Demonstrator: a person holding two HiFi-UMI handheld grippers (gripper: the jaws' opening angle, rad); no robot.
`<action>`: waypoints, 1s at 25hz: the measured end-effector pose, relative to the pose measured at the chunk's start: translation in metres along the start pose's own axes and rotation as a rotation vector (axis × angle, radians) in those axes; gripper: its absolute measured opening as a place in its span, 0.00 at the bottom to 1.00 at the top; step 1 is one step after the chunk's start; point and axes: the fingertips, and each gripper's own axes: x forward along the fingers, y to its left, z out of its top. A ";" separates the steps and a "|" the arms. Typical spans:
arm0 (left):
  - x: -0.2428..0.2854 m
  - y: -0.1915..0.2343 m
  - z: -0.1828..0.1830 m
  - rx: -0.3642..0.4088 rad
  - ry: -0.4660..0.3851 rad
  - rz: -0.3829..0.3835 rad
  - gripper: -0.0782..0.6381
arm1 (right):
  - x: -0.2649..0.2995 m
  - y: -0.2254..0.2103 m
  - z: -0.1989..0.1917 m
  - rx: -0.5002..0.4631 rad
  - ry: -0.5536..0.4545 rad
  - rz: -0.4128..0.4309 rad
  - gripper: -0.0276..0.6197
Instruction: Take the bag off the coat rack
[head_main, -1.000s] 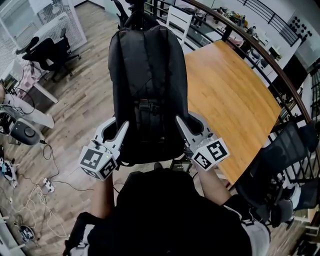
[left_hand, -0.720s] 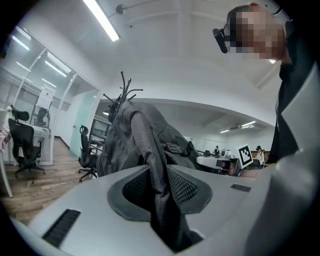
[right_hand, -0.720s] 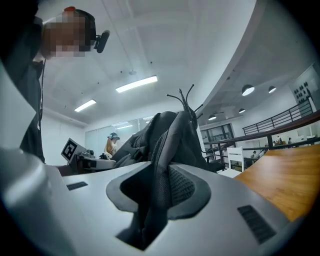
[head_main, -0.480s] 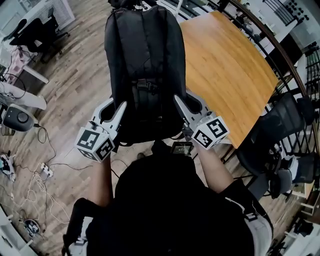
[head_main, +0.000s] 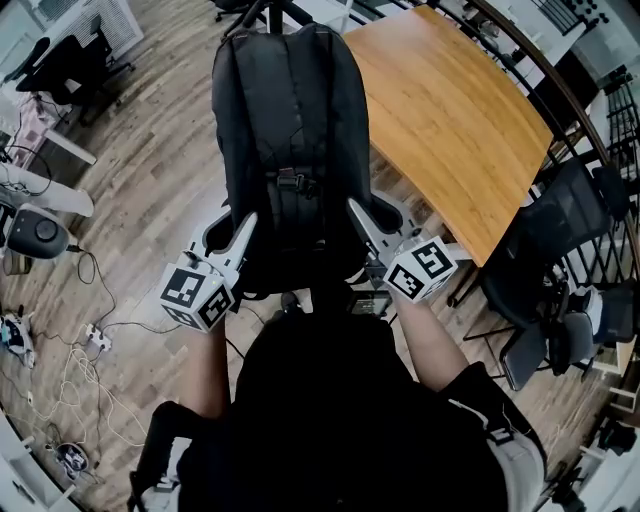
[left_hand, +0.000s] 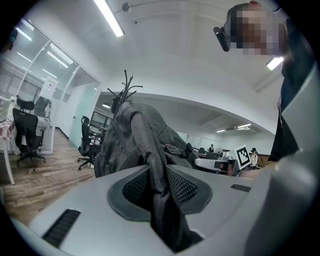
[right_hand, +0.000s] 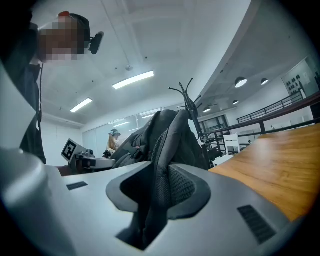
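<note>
Straps (left_hand: 150, 150), two, of one backpack (head_main: 288, 130) sit clamped in left tool (left_hand: 159, 187) and right tool (right_hand: 156, 192).

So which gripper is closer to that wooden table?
Right. The right gripper grips the bag's side next to the table; the left gripper grips the far side.

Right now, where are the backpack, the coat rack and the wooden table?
backpack (head_main: 290, 120): head view, middle of its back panel.
coat rack (left_hand: 124, 95): left gripper view, where its prongs branch above the backpack.
wooden table (head_main: 450, 110): head view, bare part of its top.
</note>
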 end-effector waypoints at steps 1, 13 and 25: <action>-0.003 -0.001 -0.003 -0.007 0.001 0.002 0.25 | -0.002 0.003 -0.002 -0.001 0.004 -0.003 0.21; 0.014 -0.033 -0.018 -0.080 0.011 0.011 0.26 | -0.034 -0.018 -0.005 0.013 0.066 0.022 0.21; 0.041 -0.065 -0.018 -0.142 0.003 0.048 0.26 | -0.056 -0.051 0.012 -0.006 0.066 0.077 0.21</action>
